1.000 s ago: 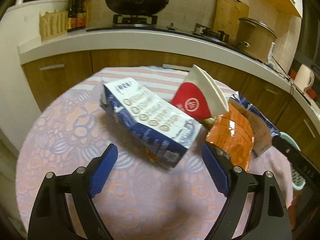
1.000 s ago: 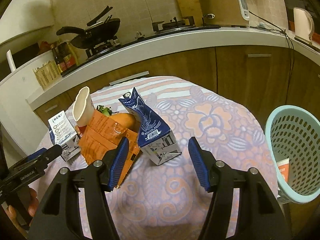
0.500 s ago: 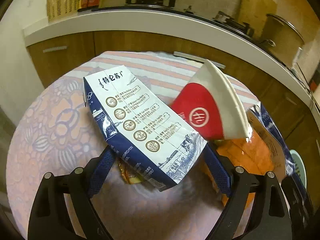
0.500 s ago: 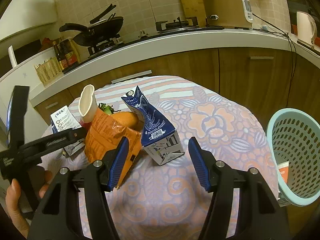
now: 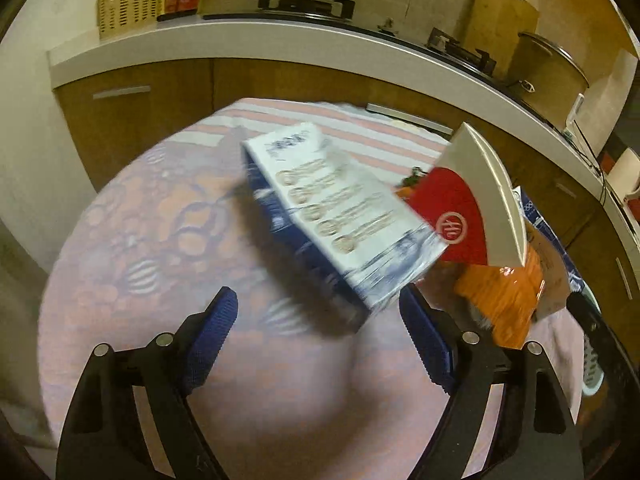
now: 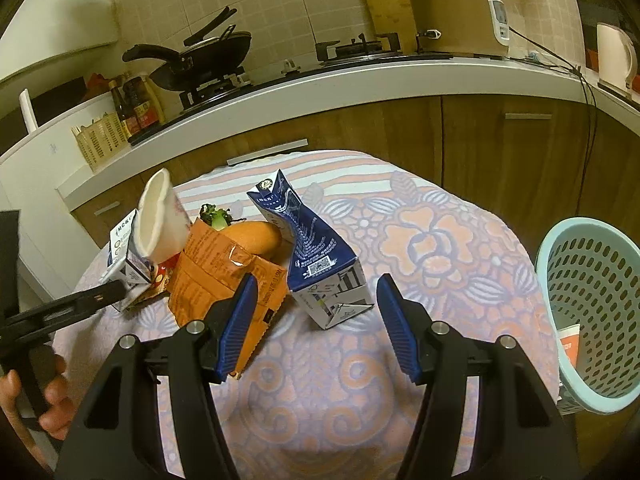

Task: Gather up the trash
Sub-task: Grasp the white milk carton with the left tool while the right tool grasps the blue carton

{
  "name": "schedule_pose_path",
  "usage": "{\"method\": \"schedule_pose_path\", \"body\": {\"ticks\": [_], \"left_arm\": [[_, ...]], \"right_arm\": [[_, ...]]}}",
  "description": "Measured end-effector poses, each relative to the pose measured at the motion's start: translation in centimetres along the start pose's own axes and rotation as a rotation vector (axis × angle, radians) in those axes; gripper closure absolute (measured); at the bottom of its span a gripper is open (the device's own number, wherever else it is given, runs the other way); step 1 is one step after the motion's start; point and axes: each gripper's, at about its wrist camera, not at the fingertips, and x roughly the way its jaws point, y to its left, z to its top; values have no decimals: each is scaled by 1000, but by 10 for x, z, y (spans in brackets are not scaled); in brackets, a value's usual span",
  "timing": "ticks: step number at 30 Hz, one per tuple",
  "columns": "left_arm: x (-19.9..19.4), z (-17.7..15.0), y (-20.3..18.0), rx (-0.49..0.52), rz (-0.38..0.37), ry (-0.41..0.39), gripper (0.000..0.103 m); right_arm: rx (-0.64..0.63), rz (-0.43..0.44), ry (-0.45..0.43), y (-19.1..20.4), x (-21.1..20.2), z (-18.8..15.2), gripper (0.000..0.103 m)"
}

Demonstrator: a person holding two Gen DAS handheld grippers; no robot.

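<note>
On the round table with a floral cloth point(image 6: 400, 240) lies a pile of trash. A white-and-blue milk carton point(image 5: 340, 220) lies on its side, with a red-and-white paper cup point(image 5: 472, 208) and an orange foil wrapper point(image 5: 504, 300) to its right. My left gripper point(image 5: 320, 332) is open just in front of that carton, empty. In the right wrist view a dark blue carton point(image 6: 320, 256) stands tilted, and my right gripper point(image 6: 316, 320) is open just short of it, empty. The orange wrapper point(image 6: 216, 272), the cup point(image 6: 160, 216) and the white carton point(image 6: 124, 256) lie to the left.
A light blue mesh basket point(image 6: 592, 320) stands off the table's right edge with a scrap inside. A bread roll point(image 6: 252, 236) and greens point(image 6: 212, 216) lie behind the wrapper. A kitchen counter point(image 6: 360, 76) with a wok, a rice cooker and a kettle runs behind.
My left gripper closed in over the white carton, then drew back and left; the carton now sits ahead and right. My right gripper edged slightly toward the blue carton.
</note>
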Motion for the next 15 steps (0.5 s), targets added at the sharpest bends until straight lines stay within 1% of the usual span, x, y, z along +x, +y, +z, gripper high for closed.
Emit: {"method": "schedule_pose_path", "body": {"ticks": [3, 7, 9, 11, 15], "left_arm": [[-5, 0, 12, -18, -36, 7, 23], [-6, 4, 6, -52, -124, 21, 19], [-4, 5, 0, -65, -143, 25, 19], [-1, 9, -5, -82, -156, 23, 18], [12, 19, -4, -135, -124, 27, 17]], "right_arm": [[-10, -13, -1, 3, 1, 0, 45], [-15, -19, 2, 5, 1, 0, 45], [-13, -18, 3, 4, 1, 0, 45], [-13, -15, 5, 3, 1, -1, 45], [-24, -11, 6, 5, 0, 0, 45]]}}
